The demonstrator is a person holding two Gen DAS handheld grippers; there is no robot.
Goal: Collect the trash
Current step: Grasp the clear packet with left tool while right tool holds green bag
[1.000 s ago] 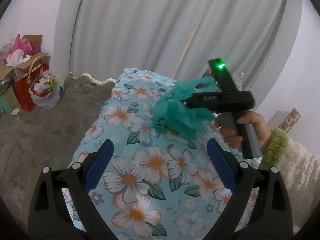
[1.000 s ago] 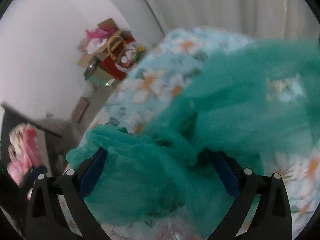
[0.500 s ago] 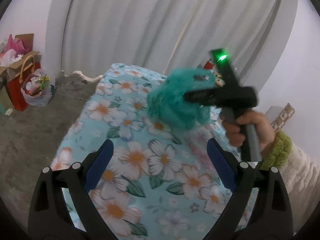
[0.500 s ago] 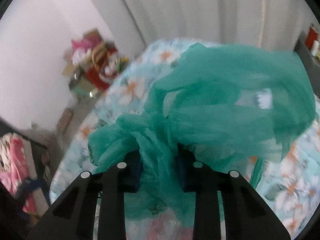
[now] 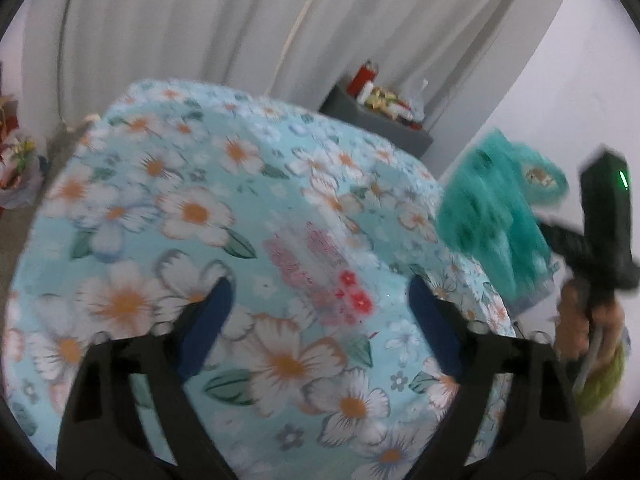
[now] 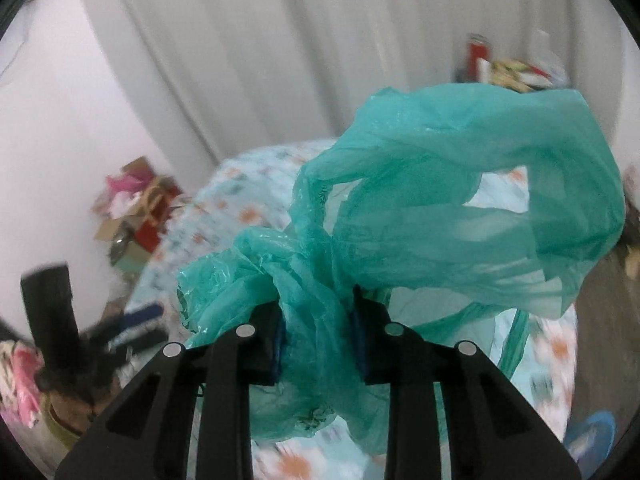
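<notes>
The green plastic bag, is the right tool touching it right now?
Touching. The right wrist view shows the right tool pinching the bunched green plastic bag between both pads.

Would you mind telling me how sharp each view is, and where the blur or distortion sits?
Left wrist view: motion-smeared throughout, the floral bedspread and green plastic bag soft, fisheye bending the curtain. Right wrist view: the bag and the right gripper are fairly crisp, the background streaked; lighting is flat and even.

Your teal plastic bag [image 6: 460,200] hangs over a pale-blue bedspread [image 5: 200,208] patterned with white, orange-centred flowers; behind them hang white curtains [image 5: 200,24].
</notes>
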